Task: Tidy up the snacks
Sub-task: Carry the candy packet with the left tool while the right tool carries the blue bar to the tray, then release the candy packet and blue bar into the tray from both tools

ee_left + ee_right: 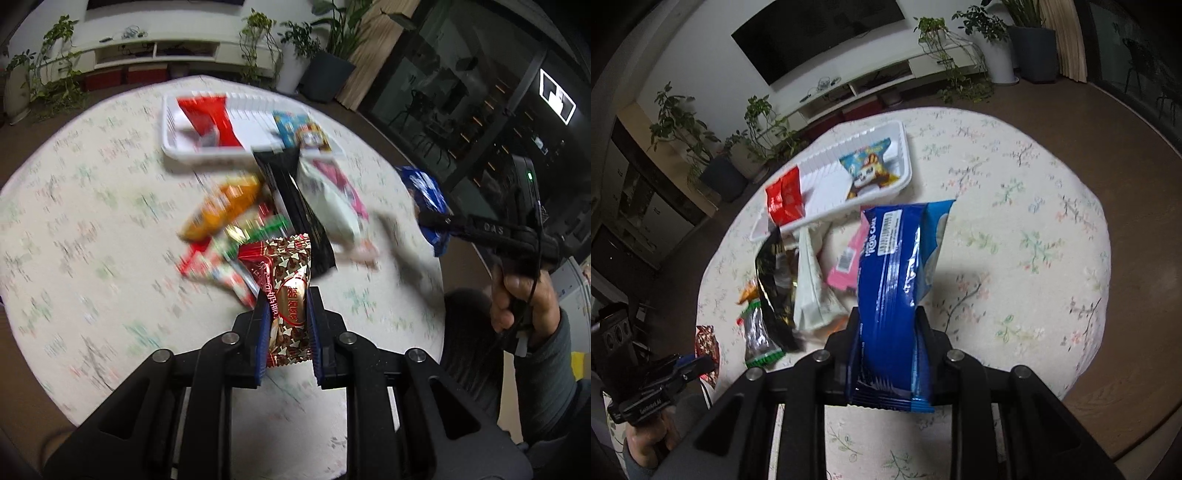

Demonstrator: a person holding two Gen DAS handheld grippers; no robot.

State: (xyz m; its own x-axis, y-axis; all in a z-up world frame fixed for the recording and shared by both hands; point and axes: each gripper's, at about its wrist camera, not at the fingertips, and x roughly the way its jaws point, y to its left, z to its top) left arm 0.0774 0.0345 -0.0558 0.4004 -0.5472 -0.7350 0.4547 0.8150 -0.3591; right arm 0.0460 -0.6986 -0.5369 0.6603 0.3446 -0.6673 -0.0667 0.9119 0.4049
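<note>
Both grippers loaded, packets clear of the table.
Left gripper (287, 308) clamps a brown-and-red snack packet (286, 295); right gripper (889, 325) clamps a blue roll-cake pack (897, 280). Loose snack pile (798, 280) mid-table; white tray (827, 192) at far edge holds a red packet (785, 199) and cartoon packet (868, 170).

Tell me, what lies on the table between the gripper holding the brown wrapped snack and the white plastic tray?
In the left wrist view, a loose heap: an orange packet, a black pouch and a white-and-pink packet.
</note>
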